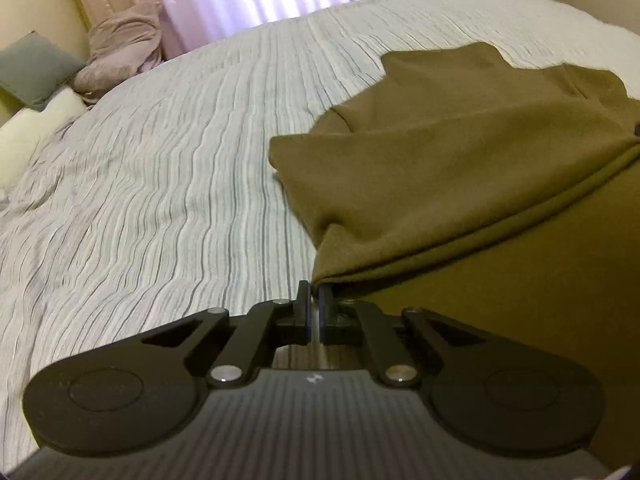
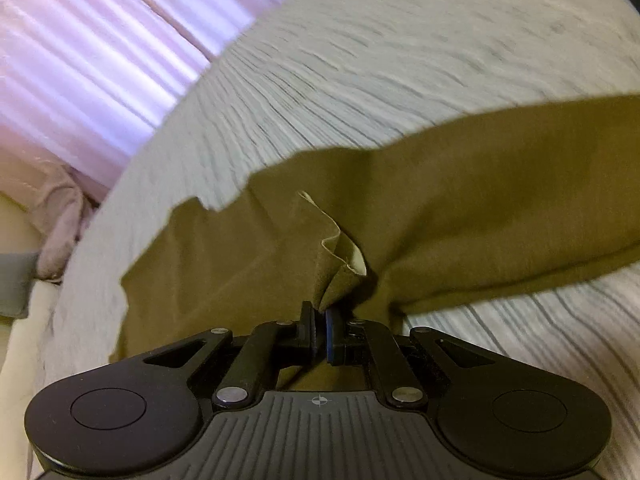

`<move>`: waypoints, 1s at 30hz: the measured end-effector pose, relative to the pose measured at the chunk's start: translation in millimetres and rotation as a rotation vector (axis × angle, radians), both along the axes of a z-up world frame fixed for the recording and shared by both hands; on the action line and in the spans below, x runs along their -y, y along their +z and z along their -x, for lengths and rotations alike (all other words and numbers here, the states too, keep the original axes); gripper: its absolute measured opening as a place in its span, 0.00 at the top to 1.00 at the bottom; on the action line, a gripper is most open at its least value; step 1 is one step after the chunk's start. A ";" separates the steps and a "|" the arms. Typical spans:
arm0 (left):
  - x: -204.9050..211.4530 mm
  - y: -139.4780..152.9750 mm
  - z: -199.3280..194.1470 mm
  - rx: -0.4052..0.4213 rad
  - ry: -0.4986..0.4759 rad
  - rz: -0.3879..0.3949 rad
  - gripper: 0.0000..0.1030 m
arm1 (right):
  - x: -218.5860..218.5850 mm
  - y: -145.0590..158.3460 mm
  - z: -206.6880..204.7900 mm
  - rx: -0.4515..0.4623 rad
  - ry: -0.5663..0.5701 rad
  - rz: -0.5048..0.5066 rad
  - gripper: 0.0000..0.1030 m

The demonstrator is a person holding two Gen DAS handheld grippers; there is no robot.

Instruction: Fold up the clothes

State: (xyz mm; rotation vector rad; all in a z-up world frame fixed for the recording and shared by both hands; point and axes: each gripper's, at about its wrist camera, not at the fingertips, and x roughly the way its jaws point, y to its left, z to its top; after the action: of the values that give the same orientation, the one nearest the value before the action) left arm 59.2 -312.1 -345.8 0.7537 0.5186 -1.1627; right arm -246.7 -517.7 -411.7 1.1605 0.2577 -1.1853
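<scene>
An olive-brown garment (image 1: 460, 152) lies partly on the striped bed cover, at the right of the left wrist view. My left gripper (image 1: 315, 286) is shut on a corner of its edge, and the cloth rises in a taut fold from the tips. In the right wrist view the same garment (image 2: 460, 200) stretches across the middle. My right gripper (image 2: 320, 308) is shut on a bunched fold of it, where a pale inner seam (image 2: 332, 236) shows. Part of the garment hangs below both grippers, out of sight.
The bed cover (image 1: 160, 180) is pale with thin grey stripes and wrinkles. A grey cushion (image 1: 32, 68), a cream pillow (image 1: 28, 132) and a mauve bundle (image 1: 120, 56) lie at the far left. Pink curtains (image 2: 80, 60) hang behind the bed.
</scene>
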 end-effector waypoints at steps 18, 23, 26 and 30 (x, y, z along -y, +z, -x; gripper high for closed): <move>40.8 44.1 -24.0 -0.319 0.082 0.088 0.92 | 9.6 27.5 0.2 -0.157 0.030 0.063 0.62; 54.5 25.5 -34.6 -0.422 0.189 0.035 0.94 | -12.3 13.3 56.1 0.017 -0.108 -0.068 0.62; 39.9 43.5 -31.1 -0.459 0.200 0.059 0.92 | -52.1 16.0 119.0 0.098 -0.272 -0.090 0.61; 22.4 60.3 -26.7 -0.554 0.231 0.072 0.92 | -96.8 6.7 206.7 0.218 -0.556 -0.123 0.62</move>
State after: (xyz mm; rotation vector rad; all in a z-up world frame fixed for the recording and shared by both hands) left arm 85.9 -334.5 -285.5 0.2890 0.9911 -1.1612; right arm -453.4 -421.0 -405.1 1.5137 -0.1750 -1.5209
